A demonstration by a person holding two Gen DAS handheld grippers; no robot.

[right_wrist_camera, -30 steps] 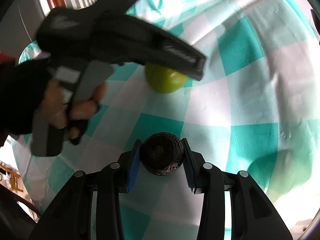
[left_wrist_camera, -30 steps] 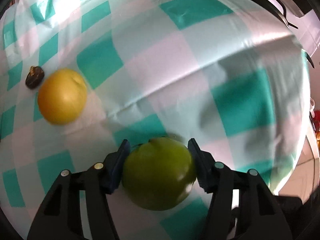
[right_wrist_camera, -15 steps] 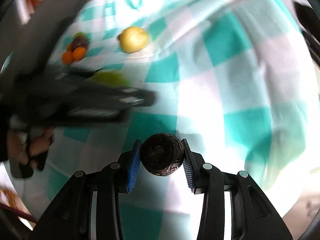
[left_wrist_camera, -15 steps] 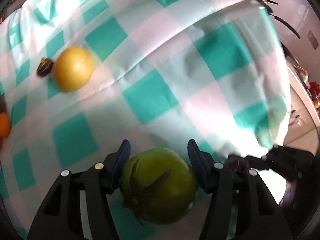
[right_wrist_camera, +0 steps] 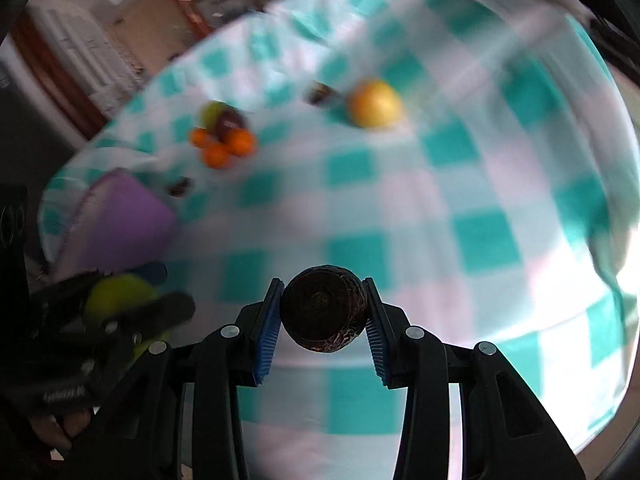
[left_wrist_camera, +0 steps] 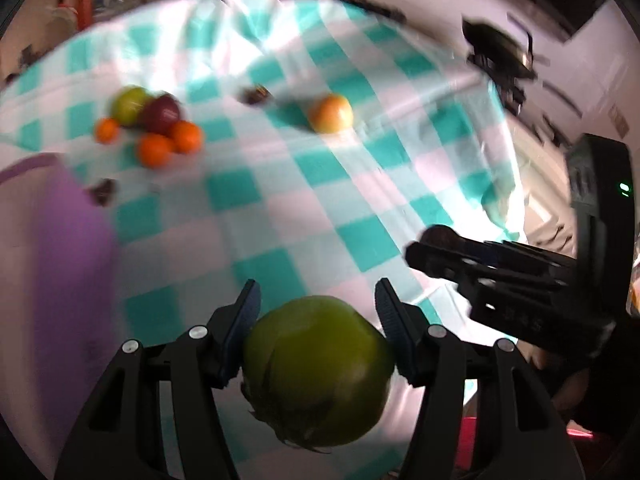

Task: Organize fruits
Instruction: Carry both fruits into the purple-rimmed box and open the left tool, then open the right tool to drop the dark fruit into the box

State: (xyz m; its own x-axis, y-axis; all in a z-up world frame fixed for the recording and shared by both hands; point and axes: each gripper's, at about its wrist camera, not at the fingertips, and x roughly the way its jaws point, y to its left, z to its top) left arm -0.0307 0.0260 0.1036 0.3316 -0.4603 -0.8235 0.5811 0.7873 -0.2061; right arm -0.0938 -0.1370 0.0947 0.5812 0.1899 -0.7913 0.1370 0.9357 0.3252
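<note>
My left gripper (left_wrist_camera: 318, 300) is shut on a big green fruit (left_wrist_camera: 318, 372), held clear above the checked cloth. My right gripper (right_wrist_camera: 324, 304) is shut on a small dark round fruit (right_wrist_camera: 323, 314), also lifted off the cloth. In the left wrist view the right gripper (left_wrist_camera: 420, 248) reaches in from the right; in the right wrist view the left gripper (right_wrist_camera: 132, 300) and its green fruit (right_wrist_camera: 116, 294) show at the lower left. A cluster of oranges (left_wrist_camera: 168, 142), a dark red fruit (left_wrist_camera: 162, 114) and a green fruit (left_wrist_camera: 128, 104) lies far left. A yellow fruit (left_wrist_camera: 331, 113) (right_wrist_camera: 374, 105) lies apart.
A purple container (left_wrist_camera: 52, 248) (right_wrist_camera: 124, 216) stands at the left, near the fruit cluster. Small dark bits (left_wrist_camera: 103, 191) (left_wrist_camera: 256, 94) lie on the teal-and-white checked tablecloth (left_wrist_camera: 280, 208). Pans (left_wrist_camera: 500, 56) hang beyond the table's far right edge.
Both grippers have pulled back and risen with their fruits. The view has swung so the fruit cluster and purple container have come into sight. The right gripper has rolled.
</note>
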